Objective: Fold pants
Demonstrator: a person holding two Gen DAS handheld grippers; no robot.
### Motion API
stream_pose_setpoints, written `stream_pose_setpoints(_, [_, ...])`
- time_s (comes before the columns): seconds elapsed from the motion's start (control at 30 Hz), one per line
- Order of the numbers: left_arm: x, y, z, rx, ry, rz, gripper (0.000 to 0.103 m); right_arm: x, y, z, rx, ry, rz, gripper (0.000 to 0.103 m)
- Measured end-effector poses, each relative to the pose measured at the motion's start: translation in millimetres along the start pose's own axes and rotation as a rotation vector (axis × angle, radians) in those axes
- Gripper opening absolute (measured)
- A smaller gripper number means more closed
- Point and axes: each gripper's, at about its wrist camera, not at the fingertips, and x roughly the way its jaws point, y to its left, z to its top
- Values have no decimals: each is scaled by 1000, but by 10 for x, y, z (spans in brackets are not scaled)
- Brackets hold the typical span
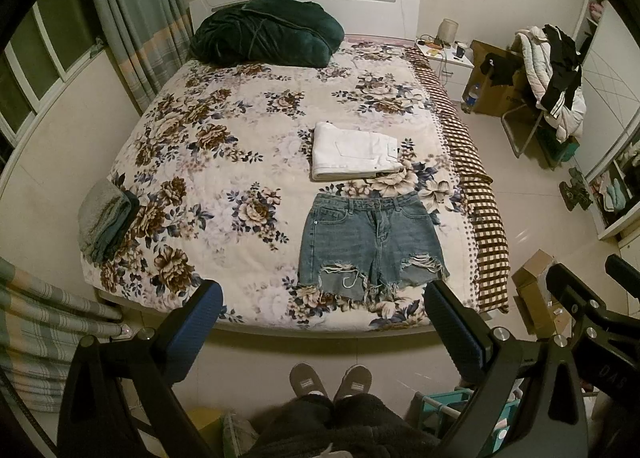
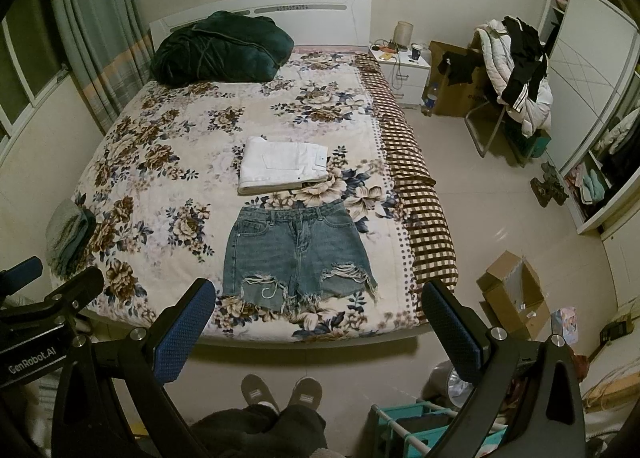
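A pair of frayed blue denim shorts [image 1: 370, 244] lies flat, waistband away from me, near the foot edge of the floral bed [image 1: 224, 145]; it also shows in the right wrist view [image 2: 294, 252]. A folded white pair of pants [image 1: 354, 155] lies just beyond it, also seen in the right wrist view [image 2: 282, 169]. My left gripper [image 1: 324, 322] is open and empty, held above the floor before the bed's foot edge. My right gripper [image 2: 316, 322] is open and empty at about the same height, beside the left one.
A dark green blanket [image 1: 268, 31] is heaped at the headboard. Folded grey clothes [image 1: 106, 223] sit at the bed's left edge. A nightstand [image 2: 404, 67], a chair piled with clothes [image 2: 516, 73], a wardrobe and cardboard boxes [image 2: 510, 292] stand to the right. My slippered feet [image 2: 280, 396] are below.
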Motion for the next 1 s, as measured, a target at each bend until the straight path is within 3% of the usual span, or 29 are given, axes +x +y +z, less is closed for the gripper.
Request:
stream_pose_setpoints(0.67, [8, -49, 38, 1, 5, -2, 103, -40, -159, 182, 4, 17, -3, 103])
stream_pose_setpoints(1.0, [104, -242, 8, 4, 23, -13, 103, 248, -81, 208, 25, 55, -17, 103])
